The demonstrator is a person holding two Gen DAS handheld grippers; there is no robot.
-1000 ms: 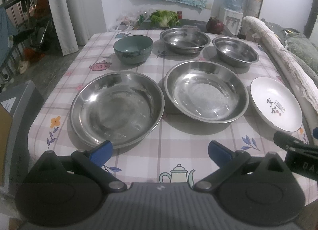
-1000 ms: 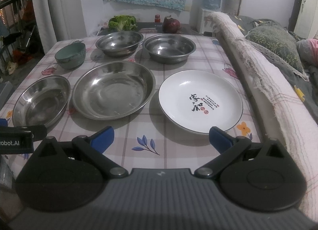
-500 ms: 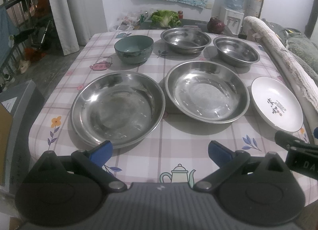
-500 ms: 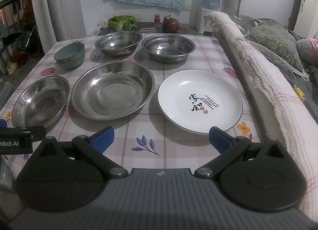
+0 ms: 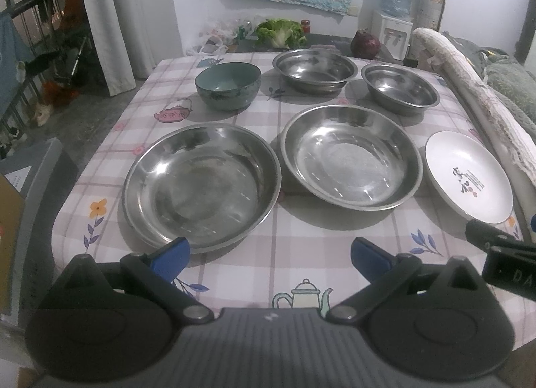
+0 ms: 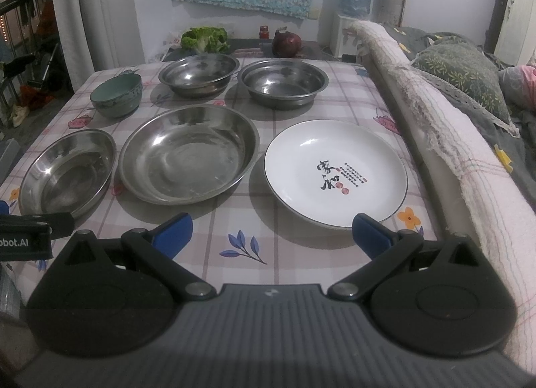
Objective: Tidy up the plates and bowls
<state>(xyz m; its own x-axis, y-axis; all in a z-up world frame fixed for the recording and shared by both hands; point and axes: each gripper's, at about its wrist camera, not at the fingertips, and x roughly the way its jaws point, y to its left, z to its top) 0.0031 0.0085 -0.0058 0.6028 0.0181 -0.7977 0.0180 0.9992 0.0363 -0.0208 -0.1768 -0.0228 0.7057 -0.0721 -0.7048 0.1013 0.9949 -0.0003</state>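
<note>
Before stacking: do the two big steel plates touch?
Apart. The left wrist view shows a strip of tablecloth between the left plate and middle plate.

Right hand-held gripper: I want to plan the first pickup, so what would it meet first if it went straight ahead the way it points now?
Probably the white plate. The right hand-held gripper is open above the bare tablecloth, and the plate's near rim lies just ahead, slightly right of centre. Depth is hard to judge through the fisheye lens.

Silver, teal and white on pink checks

Steel dishes (image 5: 201, 187); teal bowl (image 5: 227, 85); white plate (image 6: 335, 170), black script; worktop (image 5: 301, 250) cloth floral; blue fingers (image 6: 370, 235).
</note>
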